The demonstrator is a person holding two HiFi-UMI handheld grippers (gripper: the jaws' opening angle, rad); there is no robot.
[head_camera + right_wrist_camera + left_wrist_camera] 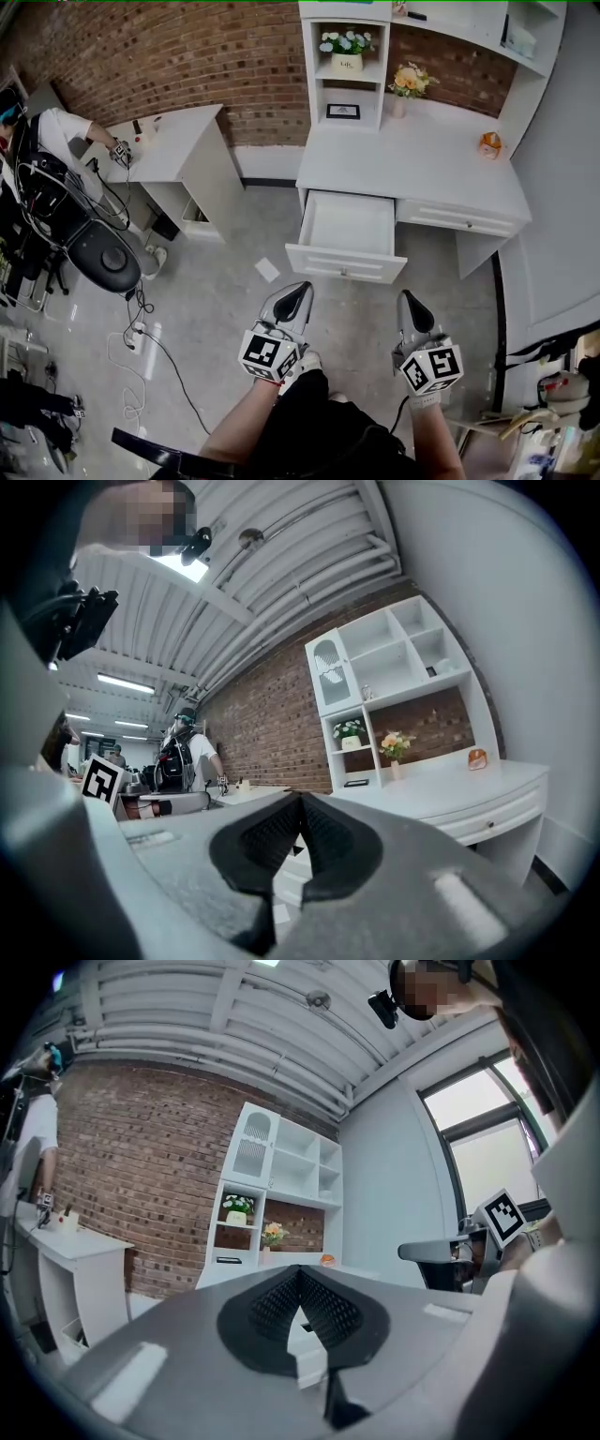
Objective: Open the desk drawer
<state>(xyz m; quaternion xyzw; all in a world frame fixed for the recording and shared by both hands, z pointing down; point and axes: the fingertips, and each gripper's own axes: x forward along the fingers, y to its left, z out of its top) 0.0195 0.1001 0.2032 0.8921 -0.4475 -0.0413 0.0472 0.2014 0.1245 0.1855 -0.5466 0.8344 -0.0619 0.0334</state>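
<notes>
The white desk (412, 155) stands ahead against a brick wall. Its left drawer (345, 237) is pulled out and shows an empty white inside, with a small knob on its front panel. A second drawer (457, 219) to the right is closed. My left gripper (298, 293) and right gripper (413, 305) are held well back from the desk, above the floor, both shut on nothing. In the left gripper view the jaws (300, 1283) meet at the tip, and the desk (281, 1269) shows beyond them. The right gripper's jaws (300, 808) also meet.
A shelf unit (345, 66) with flower pots and a frame stands on the desk. A second white desk (173, 141) is at left, where a person (56, 136) works beside a black chair (103, 253). Cables lie on the grey floor (216, 309). A paper scrap (267, 270) lies near the drawer.
</notes>
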